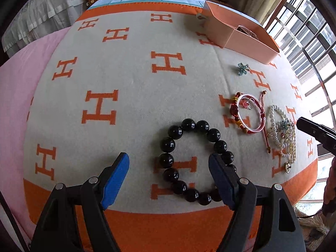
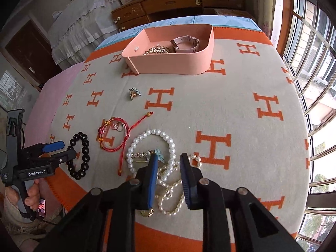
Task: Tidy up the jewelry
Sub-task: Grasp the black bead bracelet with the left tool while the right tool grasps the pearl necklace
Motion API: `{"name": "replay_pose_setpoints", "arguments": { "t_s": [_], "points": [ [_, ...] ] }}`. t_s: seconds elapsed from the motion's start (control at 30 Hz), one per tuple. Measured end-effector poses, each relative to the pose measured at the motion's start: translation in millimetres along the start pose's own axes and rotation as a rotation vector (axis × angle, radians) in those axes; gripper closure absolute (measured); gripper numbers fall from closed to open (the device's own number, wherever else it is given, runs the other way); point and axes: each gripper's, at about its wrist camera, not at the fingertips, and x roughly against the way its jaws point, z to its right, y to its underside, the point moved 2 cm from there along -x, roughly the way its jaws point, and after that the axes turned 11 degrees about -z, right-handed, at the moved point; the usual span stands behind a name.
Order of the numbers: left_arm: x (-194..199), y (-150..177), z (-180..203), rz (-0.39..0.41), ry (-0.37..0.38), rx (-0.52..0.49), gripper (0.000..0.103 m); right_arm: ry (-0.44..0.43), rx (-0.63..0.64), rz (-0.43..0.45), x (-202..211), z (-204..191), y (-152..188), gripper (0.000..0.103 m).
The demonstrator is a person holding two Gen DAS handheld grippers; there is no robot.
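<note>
Your left gripper [image 1: 169,173] gapes wide, holding nothing, straddling one black bead bracelet [image 1: 194,161] whose near beads its right finger hides. Your right gripper [image 2: 169,176] stands partly open and empty above a tangle of pearl strands [image 2: 166,168], too knotted to count. Between the grippers lies one red cord bracelet [image 2: 114,135]; farther ahead, one flower clip [image 1: 242,68], then one pink box [image 2: 168,63] holding a watch [image 2: 185,44]
</note>
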Motion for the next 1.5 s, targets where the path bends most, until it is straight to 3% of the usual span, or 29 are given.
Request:
{"name": "replay_pose_setpoints", "arguments": {
  "t_s": [0.23, 0.6, 0.7, 0.93, 1.0, 1.03, 1.17, 1.3, 1.5],
  "points": [
    [-6, 0, -1, 0.003, -0.003, 0.000, 0.027, 0.011, -0.025, -0.025, -6, 11, -8, 0.082],
    [-12, -13, 10, 0.017, -0.047, -0.029, 0.027, 0.025, -0.053, -0.063, -12, 23, 14, 0.082],
    [-12, -13, 13, 0.016, -0.065, -0.035, 0.027, 0.060, -0.030, -0.059, -12, 17, 16, 0.082],
    [-13, -12, 18, 0.010, -0.097, -0.037, 0.027, 0.238, 0.089, -0.035, -18, -6, 22, 0.082],
    [-12, -13, 19, 0.006, -0.101, -0.034, 0.027, 0.267, 0.107, -0.029, -19, -8, 24, 0.090],
    [-13, -13, 21, 0.004, -0.102, -0.038, 0.029, 0.265, 0.104, -0.031, -19, -7, 24, 0.097],
    [-9, -9, 28, 0.010, -0.096, -0.068, 0.044, 0.244, 0.079, -0.030, -15, -1, 26, 0.098],
    [-6, -7, 34, 0.016, -0.088, -0.084, 0.090, 0.243, 0.026, 0.010, -4, 12, 24, 0.099],
    [-2, -8, 31, 0.008, -0.063, -0.065, 0.090, 0.236, -0.033, 0.141, 39, 24, 15, 0.099]
  ]
}}
